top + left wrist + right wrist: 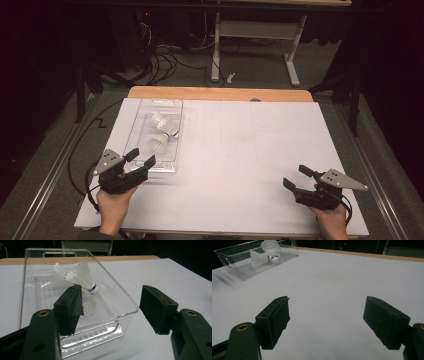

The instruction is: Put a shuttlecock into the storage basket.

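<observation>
Down at the near edge, the left gripper (139, 161) sits in the person's left hand (114, 200) with its two black jaws spread wide and nothing between them; in the left gripper view the near end of the clear plastic box (125, 312) lies just ahead of the jaws, one blocky pad in front of the box's wall, though I cannot tell whether it touches. The right gripper (298, 177) is well apart from it, over at the near right of the table (260, 150), jaws likewise gaping and empty above the bare white top. The pads look like matte, dark rubbery wedges, each arm carrying a brass-coloured rivet, and a grey three-cornered plate rides on top of each tool. The table top is a smooth, pale sheet with faint scuffs, and a strip of light wood shows at its far edge. The box is a long, glossy, see-through tray with rounded corners, a ribbed lip and slot handles cut in its ends. Inside it lie the shuttlecocks (161, 131), white and feathery-skirted; one (82, 281) has a blue band around its rounded cork end. Beyond the table, dark cables (165, 62) sprawl on the floor beside a white table frame (216, 50).
</observation>
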`<state>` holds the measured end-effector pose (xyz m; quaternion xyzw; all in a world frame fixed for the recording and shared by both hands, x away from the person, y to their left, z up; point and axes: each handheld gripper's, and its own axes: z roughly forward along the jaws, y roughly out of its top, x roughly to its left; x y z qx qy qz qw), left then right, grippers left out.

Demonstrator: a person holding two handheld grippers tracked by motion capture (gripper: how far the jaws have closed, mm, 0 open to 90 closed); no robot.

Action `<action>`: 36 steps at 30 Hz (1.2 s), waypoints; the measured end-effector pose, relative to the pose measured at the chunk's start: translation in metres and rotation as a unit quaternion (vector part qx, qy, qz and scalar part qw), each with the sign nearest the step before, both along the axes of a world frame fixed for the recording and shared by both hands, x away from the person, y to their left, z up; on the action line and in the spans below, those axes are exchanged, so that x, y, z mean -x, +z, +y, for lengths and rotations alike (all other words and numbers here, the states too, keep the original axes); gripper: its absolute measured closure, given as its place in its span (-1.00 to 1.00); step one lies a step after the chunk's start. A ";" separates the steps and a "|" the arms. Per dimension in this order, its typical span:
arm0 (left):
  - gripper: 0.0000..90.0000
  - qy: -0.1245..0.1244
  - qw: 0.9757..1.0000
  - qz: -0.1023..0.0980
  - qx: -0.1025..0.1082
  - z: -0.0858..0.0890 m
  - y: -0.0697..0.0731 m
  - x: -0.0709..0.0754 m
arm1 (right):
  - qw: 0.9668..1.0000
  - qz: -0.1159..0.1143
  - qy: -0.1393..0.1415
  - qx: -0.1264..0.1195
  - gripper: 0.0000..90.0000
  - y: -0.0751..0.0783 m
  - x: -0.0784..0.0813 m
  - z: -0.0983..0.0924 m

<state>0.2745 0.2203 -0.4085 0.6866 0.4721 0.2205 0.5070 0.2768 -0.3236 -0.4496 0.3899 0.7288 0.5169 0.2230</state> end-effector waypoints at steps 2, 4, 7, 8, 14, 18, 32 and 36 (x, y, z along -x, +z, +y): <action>-0.21 0.000 1.000 0.001 0.000 0.000 -0.001 0.000 | 1.000 0.000 0.000 0.000 -0.52 0.000 0.000 0.000; -0.21 0.000 1.000 0.002 0.000 0.000 -0.002 0.000 | 1.000 -0.001 0.000 0.000 -0.52 0.000 0.000 0.000; -0.21 -0.001 1.000 0.004 -0.001 -0.001 -0.003 0.000 | 1.000 -0.001 0.000 0.000 -0.52 0.000 0.000 0.000; -0.21 -0.002 1.000 0.004 -0.001 -0.001 -0.004 0.000 | 1.000 -0.001 0.000 0.000 -0.52 0.000 0.000 0.000; -0.21 -0.004 1.000 0.008 -0.002 -0.002 -0.007 0.000 | 1.000 -0.001 0.000 0.000 -0.52 0.000 0.000 0.000; -0.22 -0.004 1.000 0.010 -0.002 -0.002 -0.009 0.000 | 1.000 -0.001 0.000 -0.001 -0.52 0.000 0.000 0.000; -0.22 -0.004 1.000 0.011 0.000 -0.003 -0.014 0.001 | 1.000 0.000 0.001 -0.001 -0.52 0.000 0.000 0.000; -0.22 -0.003 1.000 0.011 0.002 -0.003 -0.016 0.001 | 1.000 0.000 0.000 -0.002 -0.52 0.000 0.001 0.000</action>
